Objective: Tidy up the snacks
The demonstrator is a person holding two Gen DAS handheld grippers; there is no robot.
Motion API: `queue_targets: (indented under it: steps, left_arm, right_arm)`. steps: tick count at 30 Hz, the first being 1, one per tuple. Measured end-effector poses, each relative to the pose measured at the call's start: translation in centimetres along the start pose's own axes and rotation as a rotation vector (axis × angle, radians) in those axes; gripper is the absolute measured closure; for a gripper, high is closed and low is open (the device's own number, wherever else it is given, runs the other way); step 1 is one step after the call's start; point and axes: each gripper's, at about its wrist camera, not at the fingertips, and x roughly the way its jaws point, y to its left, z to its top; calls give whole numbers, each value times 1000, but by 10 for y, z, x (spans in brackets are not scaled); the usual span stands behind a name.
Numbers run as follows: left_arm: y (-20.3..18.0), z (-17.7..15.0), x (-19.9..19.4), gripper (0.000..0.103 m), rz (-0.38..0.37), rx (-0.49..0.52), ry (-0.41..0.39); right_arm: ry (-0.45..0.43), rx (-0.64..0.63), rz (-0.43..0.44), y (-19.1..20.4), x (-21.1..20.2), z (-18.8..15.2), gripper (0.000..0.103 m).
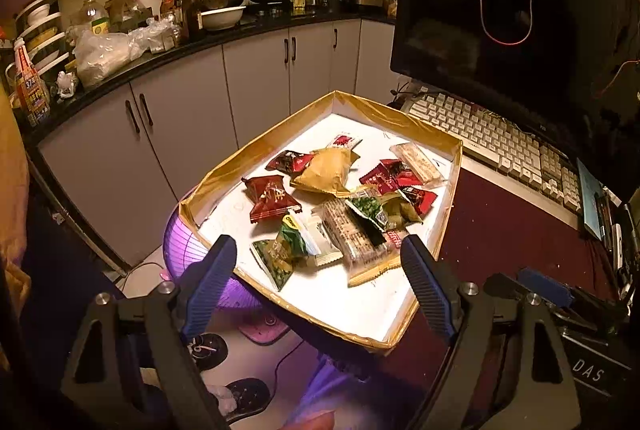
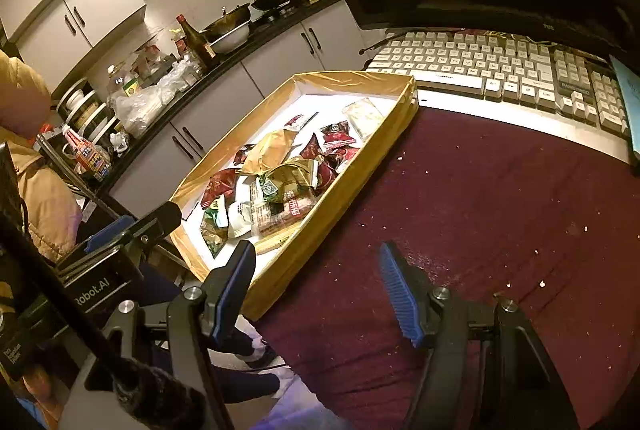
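Note:
A shallow white tray [image 1: 362, 314] with gold-taped walls lies on the dark red table and holds a heap of snack packets [image 1: 340, 206]: red ones [image 1: 270, 198], green ones [image 1: 280, 254], a tan pouch [image 1: 326, 170] and clear-wrapped bars [image 1: 354, 238]. My left gripper [image 1: 320, 254] hovers open over the tray's near corner, nothing between its blue pads. In the right wrist view the tray [image 2: 280, 274] sits left of centre with the same packets [image 2: 280, 182]. My right gripper [image 2: 318, 258] stands open above the tray's near right wall and the tablecloth, empty. The left gripper's body [image 2: 120, 242] shows at the left.
A white keyboard [image 2: 500, 74] and a dark monitor [image 1: 500, 2] stand behind the tray. The maroon cloth [image 2: 500, 214] to its right carries crumbs. The tray overhangs the table edge above a purple fan [image 1: 192, 254] and slippers. A cluttered kitchen counter [image 1: 160, 46] runs behind. A person's tan sleeve [image 2: 24, 102] is left.

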Motion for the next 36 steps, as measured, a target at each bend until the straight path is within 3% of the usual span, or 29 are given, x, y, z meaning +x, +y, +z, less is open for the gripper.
queue_targets:
  steps: [36]
  left_arm:
    - [-7, -2, 17, 19, -25, 38, 63]
  right_arm:
    - [-25, -12, -59, 3, -2, -1, 39]
